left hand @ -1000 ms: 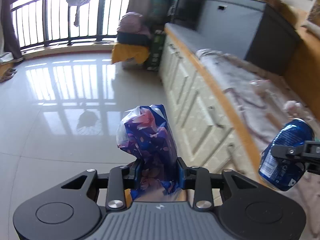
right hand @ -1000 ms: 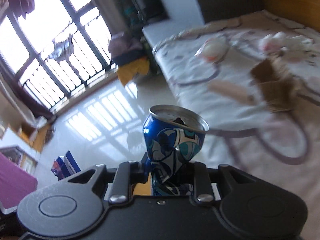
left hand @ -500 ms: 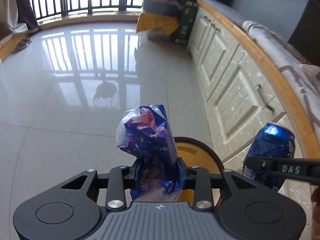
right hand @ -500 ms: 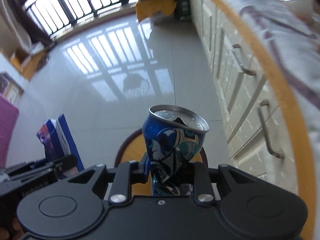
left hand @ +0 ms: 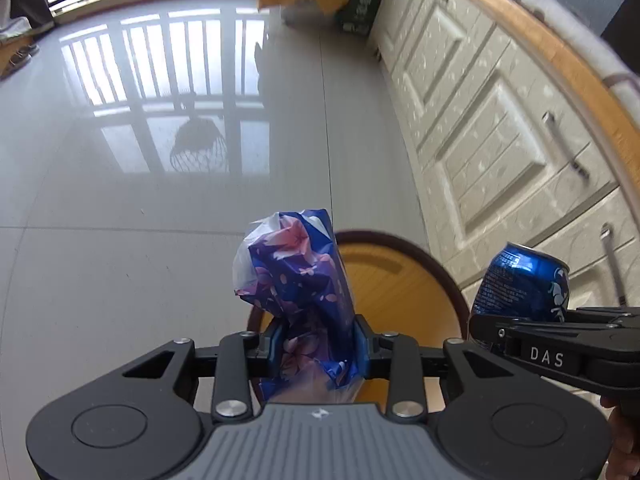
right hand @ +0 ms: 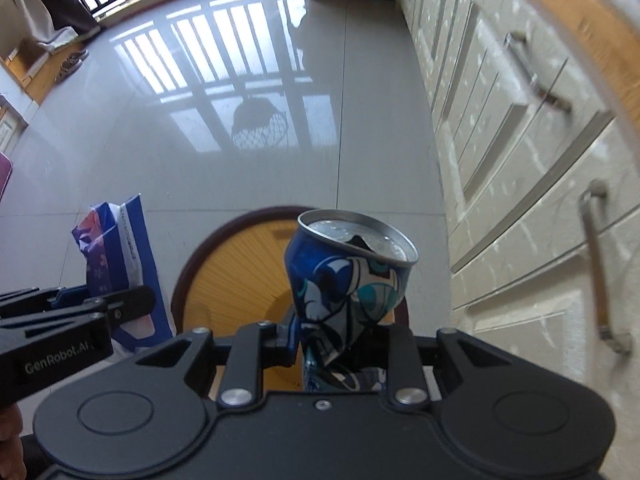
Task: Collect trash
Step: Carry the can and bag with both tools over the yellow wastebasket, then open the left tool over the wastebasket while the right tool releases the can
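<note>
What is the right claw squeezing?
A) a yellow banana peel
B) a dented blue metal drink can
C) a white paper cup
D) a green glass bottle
B: the right claw is pinched shut on the dented blue metal drink can, whose silver top shows, held over the round orange bin with a dark rim on the floor.

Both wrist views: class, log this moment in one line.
left gripper: grips wrapper | right gripper: grips can | below: round bin

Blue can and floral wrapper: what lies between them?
Nothing between them; behind the gap, the round wooden bin on the floor, in both wrist views. Can is in the right gripper, wrapper in the left gripper.
</note>
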A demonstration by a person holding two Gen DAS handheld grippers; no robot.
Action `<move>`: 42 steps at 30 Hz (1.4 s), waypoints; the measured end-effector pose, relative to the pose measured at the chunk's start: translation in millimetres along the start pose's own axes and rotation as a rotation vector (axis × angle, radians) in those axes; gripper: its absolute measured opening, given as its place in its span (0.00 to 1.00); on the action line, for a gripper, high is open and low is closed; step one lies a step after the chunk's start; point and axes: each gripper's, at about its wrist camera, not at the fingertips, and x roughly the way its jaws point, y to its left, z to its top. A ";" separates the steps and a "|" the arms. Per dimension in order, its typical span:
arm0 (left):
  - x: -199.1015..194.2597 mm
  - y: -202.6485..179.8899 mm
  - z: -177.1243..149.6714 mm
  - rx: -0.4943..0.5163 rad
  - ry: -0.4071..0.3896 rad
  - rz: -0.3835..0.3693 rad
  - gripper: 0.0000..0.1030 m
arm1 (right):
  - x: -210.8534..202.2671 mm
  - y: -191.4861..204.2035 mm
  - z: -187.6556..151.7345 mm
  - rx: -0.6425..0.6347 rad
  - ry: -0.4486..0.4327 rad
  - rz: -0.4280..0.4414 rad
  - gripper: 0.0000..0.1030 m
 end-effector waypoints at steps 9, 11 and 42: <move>46.8 5.6 -6.2 0.018 0.101 0.018 0.35 | 64.3 -5.3 -12.4 -0.030 0.124 -0.014 0.24; 57.0 6.6 -7.7 0.020 0.124 0.024 0.35 | 74.0 -7.1 -12.3 -0.021 0.143 0.003 0.24; 115.1 -12.2 -26.1 0.124 0.203 0.056 0.81 | 107.7 -25.3 -19.7 0.051 0.200 0.129 0.24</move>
